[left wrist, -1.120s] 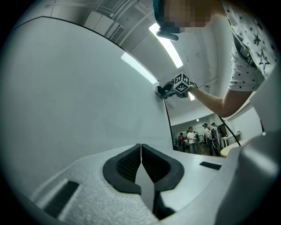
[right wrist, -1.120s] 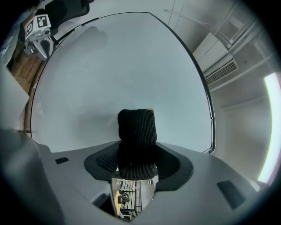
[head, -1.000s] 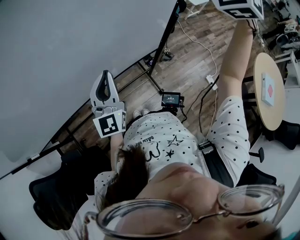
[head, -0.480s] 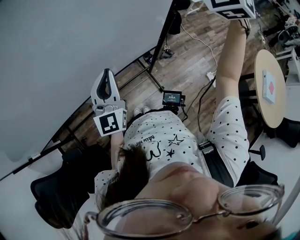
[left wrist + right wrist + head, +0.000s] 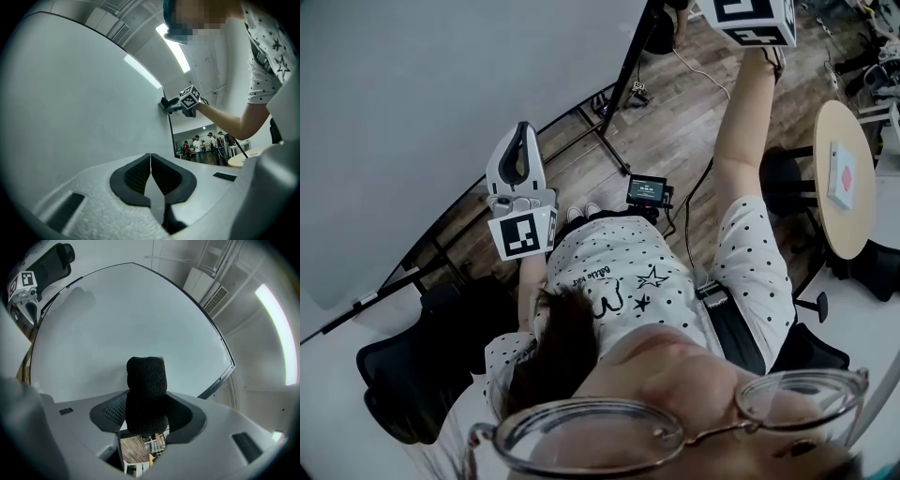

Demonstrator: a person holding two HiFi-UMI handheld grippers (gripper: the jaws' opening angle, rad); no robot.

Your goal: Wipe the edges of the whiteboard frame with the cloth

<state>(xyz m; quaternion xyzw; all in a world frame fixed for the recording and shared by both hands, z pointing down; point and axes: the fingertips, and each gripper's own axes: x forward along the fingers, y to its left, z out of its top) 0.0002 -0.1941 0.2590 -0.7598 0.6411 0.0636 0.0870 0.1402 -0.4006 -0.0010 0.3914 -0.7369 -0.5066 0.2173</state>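
Now the right gripper point(image 5: 146, 417) is clamped on the black cloth point(image 5: 146, 380), held at the side edge of the whiteboard point(image 5: 441, 112) frame point(image 5: 630, 58). In the head view its arm has shifted a little leftward since a second ago. The left gripper point(image 5: 518, 141), jaws together and empty, has risen slightly near the board's lower edge.

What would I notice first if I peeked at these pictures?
A huge whiteboard fills the left of the head view. Next, a black cloth sticks up from the jaws of the right gripper, held high at the board's far edge. The left gripper hangs lower down by the board, jaws shut on nothing.
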